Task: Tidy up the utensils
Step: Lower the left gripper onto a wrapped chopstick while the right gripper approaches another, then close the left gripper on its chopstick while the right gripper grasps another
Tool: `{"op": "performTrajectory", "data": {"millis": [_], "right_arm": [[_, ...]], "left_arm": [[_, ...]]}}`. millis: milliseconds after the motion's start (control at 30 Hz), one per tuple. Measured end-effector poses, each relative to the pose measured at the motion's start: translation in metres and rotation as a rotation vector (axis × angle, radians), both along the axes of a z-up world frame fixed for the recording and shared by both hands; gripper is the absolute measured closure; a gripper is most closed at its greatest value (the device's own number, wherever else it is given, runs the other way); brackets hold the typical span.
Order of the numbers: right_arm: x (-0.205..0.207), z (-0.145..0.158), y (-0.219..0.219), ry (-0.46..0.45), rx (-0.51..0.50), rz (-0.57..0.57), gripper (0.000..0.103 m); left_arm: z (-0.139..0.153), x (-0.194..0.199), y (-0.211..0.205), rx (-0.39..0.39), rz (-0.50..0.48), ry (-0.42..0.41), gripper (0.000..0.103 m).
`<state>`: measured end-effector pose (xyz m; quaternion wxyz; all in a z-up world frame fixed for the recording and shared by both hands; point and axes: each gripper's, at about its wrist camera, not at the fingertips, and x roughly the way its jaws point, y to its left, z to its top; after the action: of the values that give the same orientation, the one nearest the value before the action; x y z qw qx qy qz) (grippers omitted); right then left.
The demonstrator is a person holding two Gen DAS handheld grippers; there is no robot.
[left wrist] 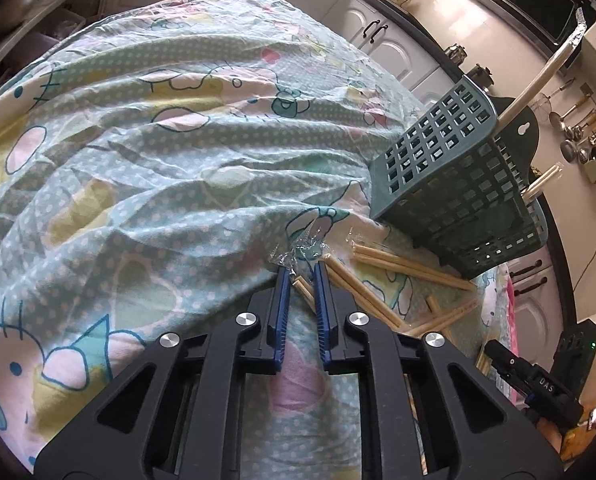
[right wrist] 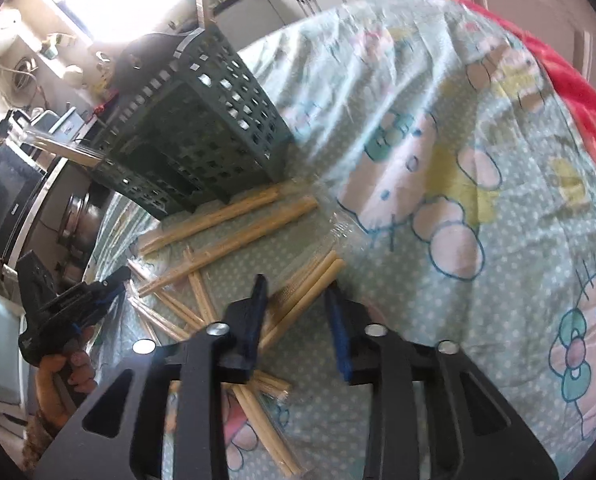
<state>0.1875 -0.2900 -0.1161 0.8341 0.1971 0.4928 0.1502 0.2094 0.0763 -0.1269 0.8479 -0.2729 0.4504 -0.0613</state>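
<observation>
1. Chopsticks (right wrist: 234, 240), pale wooden pairs in clear plastic sleeves, lie scattered and crossing on a cartoon-print cloth (left wrist: 146, 152) covering the tabletop, just in front of the basket.
2. A green perforated basket (left wrist: 450, 152) stands close behind the pile; a few wrapped pairs (left wrist: 538, 80) already lean out of its top, so it is likely the place the rest should go.
3. The left gripper (left wrist: 303, 270) has its blue jaws drawn narrow on one wrapped pair (left wrist: 303, 289), pinching near the crinkled sleeve end, probably to lift it clear of the heap.
4. The right gripper (right wrist: 296, 292) has its jaws partly apart astride another pair (right wrist: 318, 276); blur hides whether the pads touch it.
5. A person's hand (right wrist: 64, 376) grips the left tool's handle, seen from the right wrist view.
</observation>
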Motion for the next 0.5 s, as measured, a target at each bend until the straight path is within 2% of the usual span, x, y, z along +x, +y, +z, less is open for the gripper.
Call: {"op": "performTrajectory", "data": {"millis": [167,367,500], "right_arm": [[-0.005,0.004,-0.005,-0.007,-0.004,0.004,0.082],[-0.011,0.01,-0.012,-0.008,-0.002,0.002,0.084],[-0.017,0.025,-0.016,-0.051,0.016,0.013,0.086]], "left_arm": [[0.0,-0.001,0.004,-0.013,-0.006,-0.005,0.098],[0.006,-0.012,0.01,-0.03,0.002,-0.025,0.098],[0.015,-0.022,0.016,-0.026,0.012,-0.059,0.099]]}}
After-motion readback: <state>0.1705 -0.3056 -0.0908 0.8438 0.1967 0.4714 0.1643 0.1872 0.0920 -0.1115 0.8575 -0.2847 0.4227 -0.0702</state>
